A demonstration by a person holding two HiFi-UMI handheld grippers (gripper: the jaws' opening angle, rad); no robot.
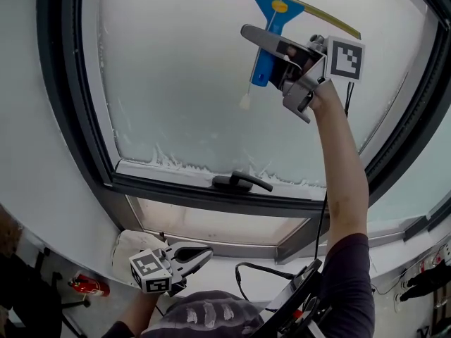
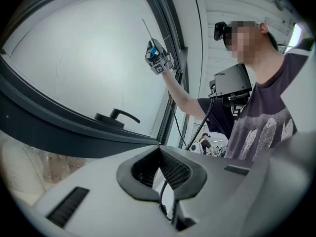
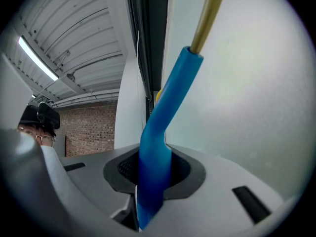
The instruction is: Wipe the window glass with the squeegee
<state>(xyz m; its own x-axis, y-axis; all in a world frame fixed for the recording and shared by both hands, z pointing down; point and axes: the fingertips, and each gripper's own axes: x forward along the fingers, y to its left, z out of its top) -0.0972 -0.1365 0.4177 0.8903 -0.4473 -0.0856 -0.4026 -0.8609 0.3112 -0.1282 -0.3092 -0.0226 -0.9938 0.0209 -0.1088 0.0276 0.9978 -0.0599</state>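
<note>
While the squeegee [image 1: 268, 41] sits high on the glass [image 1: 176, 69], its blade laid across the top edge, likely set for a downward pull, the right gripper [image 1: 271, 60] pinches the blue handle firmly between its pads. The right arm [image 1: 342, 160] stretches up, almost straight, to reach it. Low at the near left, the left gripper [image 1: 201, 254] hangs idle, jaws pressed together on nothing.
</note>
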